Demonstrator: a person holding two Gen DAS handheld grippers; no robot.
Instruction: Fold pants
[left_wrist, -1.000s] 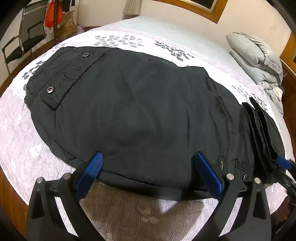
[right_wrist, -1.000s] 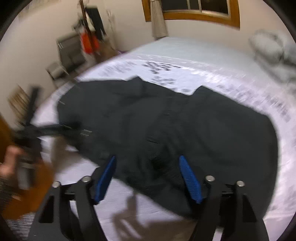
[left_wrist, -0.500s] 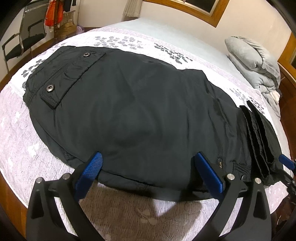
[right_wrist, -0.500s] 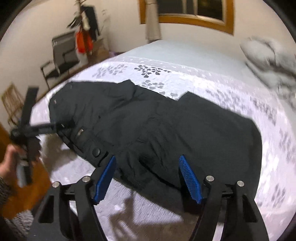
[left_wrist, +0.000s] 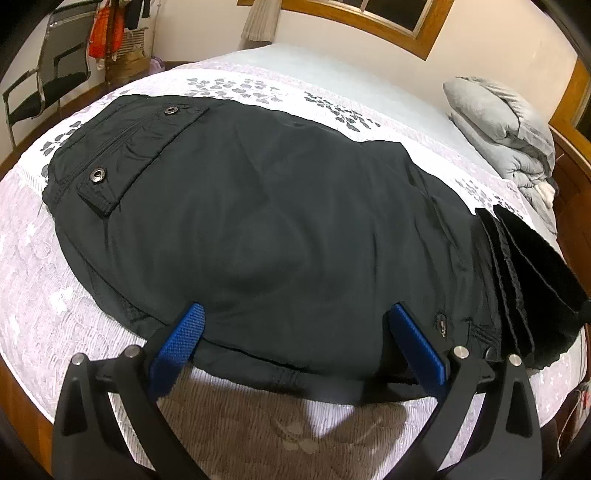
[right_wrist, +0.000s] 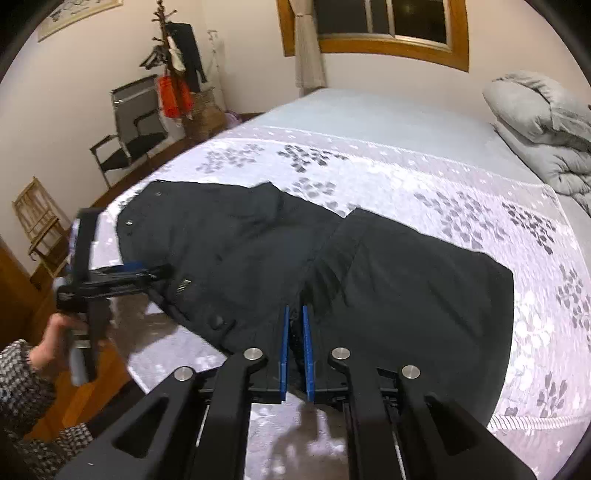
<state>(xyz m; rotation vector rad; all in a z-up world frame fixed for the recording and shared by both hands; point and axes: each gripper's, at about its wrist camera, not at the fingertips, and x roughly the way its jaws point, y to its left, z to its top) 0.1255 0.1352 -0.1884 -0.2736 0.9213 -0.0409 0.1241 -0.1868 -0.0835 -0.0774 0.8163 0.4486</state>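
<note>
Apparently right gripper (right_wrist: 293, 332) just clamped pants (right_wrist: 388, 280) edge; pinch partly hidden.

No readable text, label, brand or number anywhere; wall picture's marks too blurred.

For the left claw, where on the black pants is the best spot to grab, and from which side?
Probably the near edge of the pants, taken from the bedside. That hem lies flat just ahead of the open left claw, between its pads, with bare bedspread below it. The right claw already pinches the same edge.
</note>
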